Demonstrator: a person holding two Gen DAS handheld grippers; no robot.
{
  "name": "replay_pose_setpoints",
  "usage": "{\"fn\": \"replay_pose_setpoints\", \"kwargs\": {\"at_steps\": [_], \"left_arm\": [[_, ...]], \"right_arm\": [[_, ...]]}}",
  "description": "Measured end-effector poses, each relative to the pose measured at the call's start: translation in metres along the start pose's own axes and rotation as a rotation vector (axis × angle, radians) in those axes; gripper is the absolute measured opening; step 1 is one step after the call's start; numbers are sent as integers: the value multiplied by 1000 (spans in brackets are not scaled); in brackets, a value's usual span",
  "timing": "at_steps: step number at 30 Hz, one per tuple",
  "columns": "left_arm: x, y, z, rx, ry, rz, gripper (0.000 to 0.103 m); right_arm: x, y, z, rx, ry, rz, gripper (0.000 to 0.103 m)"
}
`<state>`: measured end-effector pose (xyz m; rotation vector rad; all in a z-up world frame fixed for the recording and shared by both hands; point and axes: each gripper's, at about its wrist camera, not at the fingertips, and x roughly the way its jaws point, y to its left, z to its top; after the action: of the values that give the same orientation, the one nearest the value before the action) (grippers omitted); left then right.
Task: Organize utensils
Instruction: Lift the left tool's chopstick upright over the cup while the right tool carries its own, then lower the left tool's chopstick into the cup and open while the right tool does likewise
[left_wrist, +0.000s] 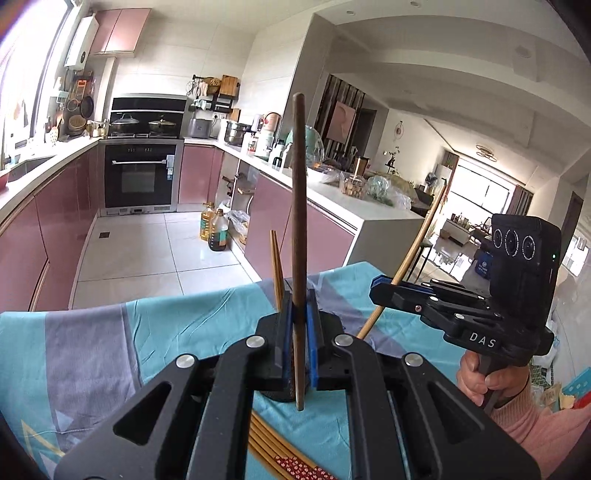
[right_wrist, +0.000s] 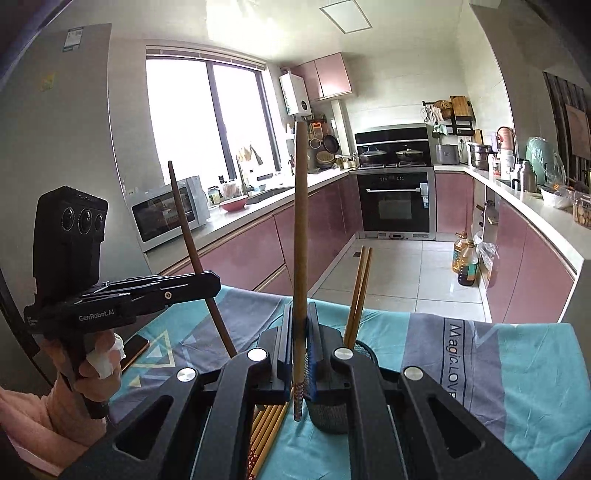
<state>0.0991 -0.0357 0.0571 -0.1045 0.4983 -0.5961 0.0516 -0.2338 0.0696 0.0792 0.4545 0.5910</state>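
Observation:
My left gripper (left_wrist: 299, 308) is shut on a dark brown chopstick (left_wrist: 298, 206) and holds it upright above the teal and grey cloth (left_wrist: 177, 332). In the right wrist view my right gripper (right_wrist: 300, 314) is shut on a light bamboo chopstick (right_wrist: 300, 221), also upright. Each gripper shows in the other's view: the right gripper (left_wrist: 378, 290) grips its chopstick tilted, and the left gripper (right_wrist: 214, 282) has the dark chopstick (right_wrist: 184, 229). A dark mesh holder (right_wrist: 328, 417) stands just below my right fingers with two chopsticks (right_wrist: 358, 295) in it. Several more chopsticks (right_wrist: 267, 424) lie flat on the cloth.
A phone (right_wrist: 135, 350) lies on the cloth at the left, near the person's hand (right_wrist: 96, 365). Beyond the table's far edge are tiled floor, oil bottles (right_wrist: 466, 262), pink cabinets (left_wrist: 55, 221) and an oven (left_wrist: 139, 177). A cluttered counter (left_wrist: 347, 192) runs along the right.

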Motion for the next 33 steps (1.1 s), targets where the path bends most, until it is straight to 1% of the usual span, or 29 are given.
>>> {"fn": "replay_pose_setpoints", "kwargs": {"at_steps": [7,10,13,21,25,28,33], "left_arm": [[8,-9,24,19,-40,-3,7],[16,-11,28,16,-42,2,7],[26,-15,25,23,-35,36,7],[66,-5,7,34,93,56,7],[81,0,-5,45,155,49,7],[91,6,-10,43,188,37,7],[104,13,-16,41,220,40,7]], "right_arm": [[-3,-7,19,-11,-55,-18,6],[3,-14,22,-2,-55,-25,6],[13,-19,20,-1,-38,-49,6],[48,-33,3,18,67,-65,6],[61,-35,-5,20,122,-66,6],[69,-36,-10,27,166,-63,6],[83,-37,-18,35,240,-59,6]]}}
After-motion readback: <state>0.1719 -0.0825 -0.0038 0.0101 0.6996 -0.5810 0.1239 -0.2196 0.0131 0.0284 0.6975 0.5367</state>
